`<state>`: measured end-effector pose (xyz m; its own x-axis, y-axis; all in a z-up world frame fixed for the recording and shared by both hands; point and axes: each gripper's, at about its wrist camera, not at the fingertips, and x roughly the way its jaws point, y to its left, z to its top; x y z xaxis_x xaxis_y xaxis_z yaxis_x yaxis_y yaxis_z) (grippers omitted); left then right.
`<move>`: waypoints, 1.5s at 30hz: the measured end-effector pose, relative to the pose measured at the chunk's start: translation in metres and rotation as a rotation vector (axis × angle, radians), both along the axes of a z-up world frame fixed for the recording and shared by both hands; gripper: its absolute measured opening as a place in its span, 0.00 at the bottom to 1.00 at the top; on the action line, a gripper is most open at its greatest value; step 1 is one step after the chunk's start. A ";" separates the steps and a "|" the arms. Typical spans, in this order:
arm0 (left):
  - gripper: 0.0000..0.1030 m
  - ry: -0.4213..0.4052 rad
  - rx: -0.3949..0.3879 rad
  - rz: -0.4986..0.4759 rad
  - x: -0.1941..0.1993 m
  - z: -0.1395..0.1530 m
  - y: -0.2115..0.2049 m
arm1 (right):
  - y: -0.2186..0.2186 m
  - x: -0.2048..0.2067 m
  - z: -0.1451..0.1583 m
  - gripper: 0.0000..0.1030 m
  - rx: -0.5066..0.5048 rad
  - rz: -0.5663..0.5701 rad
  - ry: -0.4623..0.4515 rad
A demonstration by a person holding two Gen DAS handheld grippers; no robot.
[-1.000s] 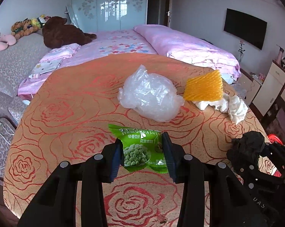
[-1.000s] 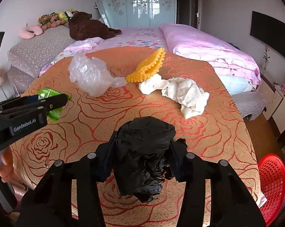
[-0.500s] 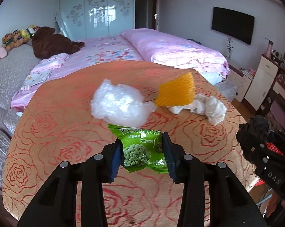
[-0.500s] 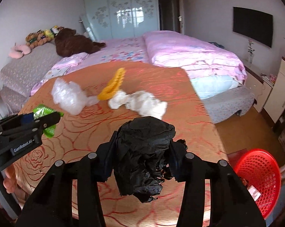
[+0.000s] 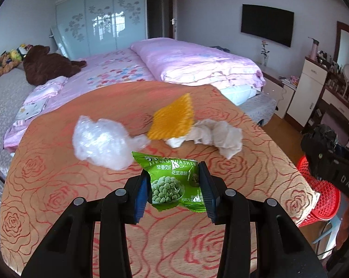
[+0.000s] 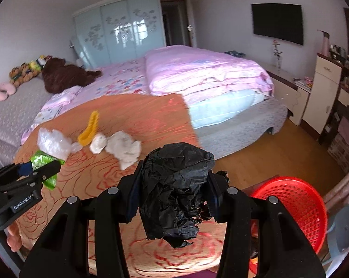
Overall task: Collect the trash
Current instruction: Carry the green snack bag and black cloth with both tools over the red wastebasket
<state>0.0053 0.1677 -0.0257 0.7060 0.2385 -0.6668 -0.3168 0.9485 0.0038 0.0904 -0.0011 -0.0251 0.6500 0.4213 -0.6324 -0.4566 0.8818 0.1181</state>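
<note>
Two pieces of trash are held up off the tabletop [image 5: 58,185], one in each gripper. The left gripper [image 5: 174,188] has its jaws closed narrowly on a green packet [image 5: 172,183], a glossy snack bag printed with green peas and white lettering, pinched at both side edges and standing upright between the blue pads. The right gripper [image 6: 172,192] has its jaws clamped on a black wad [image 6: 174,190], crumpled matte sheet creased all over, bulging above and hanging below the pads. In the right wrist view this wad sits over the tabletop's edge, with a red basket [image 6: 297,206] of open mesh on the floor lower right.

Three more pieces lie on the orange rose-patterned cloth: a clear plastic bag [image 5: 102,143], scrunched and shiny; a yellow ribbed foam net [image 5: 172,120], tilted up on edge; and white crumpled paper [image 5: 218,136] touching the net's lower side. The bag lies just beside the net.
</note>
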 end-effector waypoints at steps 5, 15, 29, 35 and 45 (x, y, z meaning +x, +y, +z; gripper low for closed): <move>0.38 -0.001 0.001 -0.043 0.009 0.002 -0.017 | -0.022 0.007 0.004 0.44 0.008 -0.046 0.005; 0.38 -0.006 0.014 -0.127 0.029 0.007 -0.051 | -0.070 0.014 0.006 0.44 -0.012 -0.144 -0.004; 0.38 0.012 0.034 -0.254 0.055 0.004 -0.108 | -0.121 0.019 0.002 0.44 -0.016 -0.255 0.001; 0.38 0.032 0.023 -0.300 0.070 0.000 -0.129 | -0.140 0.021 -0.001 0.44 -0.024 -0.291 0.002; 0.38 0.053 0.019 -0.404 0.090 -0.007 -0.179 | -0.182 0.025 -0.015 0.44 -0.030 -0.375 0.034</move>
